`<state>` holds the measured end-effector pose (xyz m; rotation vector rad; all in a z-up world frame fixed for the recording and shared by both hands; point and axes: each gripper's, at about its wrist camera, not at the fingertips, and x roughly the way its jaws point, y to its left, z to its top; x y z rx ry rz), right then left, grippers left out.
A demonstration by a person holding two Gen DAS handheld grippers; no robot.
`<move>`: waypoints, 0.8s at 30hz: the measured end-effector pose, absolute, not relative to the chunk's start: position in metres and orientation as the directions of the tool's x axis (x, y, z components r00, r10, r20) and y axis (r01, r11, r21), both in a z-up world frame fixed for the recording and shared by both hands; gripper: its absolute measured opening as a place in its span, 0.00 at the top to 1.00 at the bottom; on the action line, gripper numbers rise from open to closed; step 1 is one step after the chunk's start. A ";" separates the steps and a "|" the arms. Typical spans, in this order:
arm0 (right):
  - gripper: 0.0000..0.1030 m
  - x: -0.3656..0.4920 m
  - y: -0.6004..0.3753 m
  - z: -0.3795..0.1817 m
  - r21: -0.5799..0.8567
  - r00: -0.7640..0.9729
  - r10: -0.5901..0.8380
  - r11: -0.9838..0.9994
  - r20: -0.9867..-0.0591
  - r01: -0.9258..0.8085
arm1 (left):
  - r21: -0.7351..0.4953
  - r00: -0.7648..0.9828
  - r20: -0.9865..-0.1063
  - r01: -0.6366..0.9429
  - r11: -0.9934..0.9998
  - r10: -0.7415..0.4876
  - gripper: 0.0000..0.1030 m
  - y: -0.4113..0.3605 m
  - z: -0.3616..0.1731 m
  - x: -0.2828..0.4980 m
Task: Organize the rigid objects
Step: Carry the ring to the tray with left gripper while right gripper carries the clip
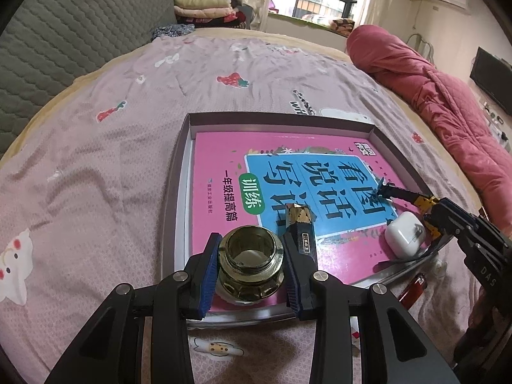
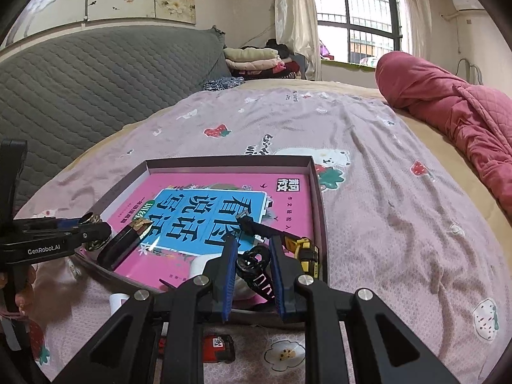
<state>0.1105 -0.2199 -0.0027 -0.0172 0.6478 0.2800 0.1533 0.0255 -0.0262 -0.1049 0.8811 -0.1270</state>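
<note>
A shallow box lid point(image 1: 281, 118) lies on the bed with a pink book point(image 1: 220, 166) in it. My left gripper point(image 1: 249, 257) is shut on a brass fitting point(image 1: 249, 260), held over the book's near edge. My right gripper point(image 2: 252, 265) is shut on a black hair claw clip point(image 2: 254, 270) over the box's near right corner. On the book lie a black and gold lighter-like case point(image 1: 300, 224), a white earbud case point(image 1: 404, 230) and a yellow-black utility knife point(image 2: 297, 244). The right gripper also shows in the left wrist view point(image 1: 448, 214).
The box lid also shows in the right wrist view point(image 2: 320, 192). A red lighter point(image 1: 412, 289) lies on the bedsheet near the box's near right corner. A rolled pink quilt point(image 1: 432, 96) lies along the right. Folded clothes point(image 1: 204, 9) are stacked at the far end. A grey headboard point(image 1: 64, 32) stands at the left.
</note>
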 end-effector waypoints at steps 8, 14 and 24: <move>0.80 0.112 -0.218 -0.005 0.079 0.752 0.263 0.959 -0.605 -0.272 | -0.140 0.627 -0.764 0.070 0.988 -0.153 0.64 0.025 -0.027 0.153; 0.80 0.111 -0.217 -0.006 0.078 0.747 0.267 0.957 -0.609 -0.278 | -0.143 0.625 -0.766 0.067 0.987 -0.153 0.64 0.025 -0.026 0.155; 0.80 0.110 -0.216 -0.007 0.091 0.734 0.281 0.953 -0.619 -0.289 | -0.138 0.628 -0.764 0.067 0.988 -0.149 0.64 0.025 -0.027 0.156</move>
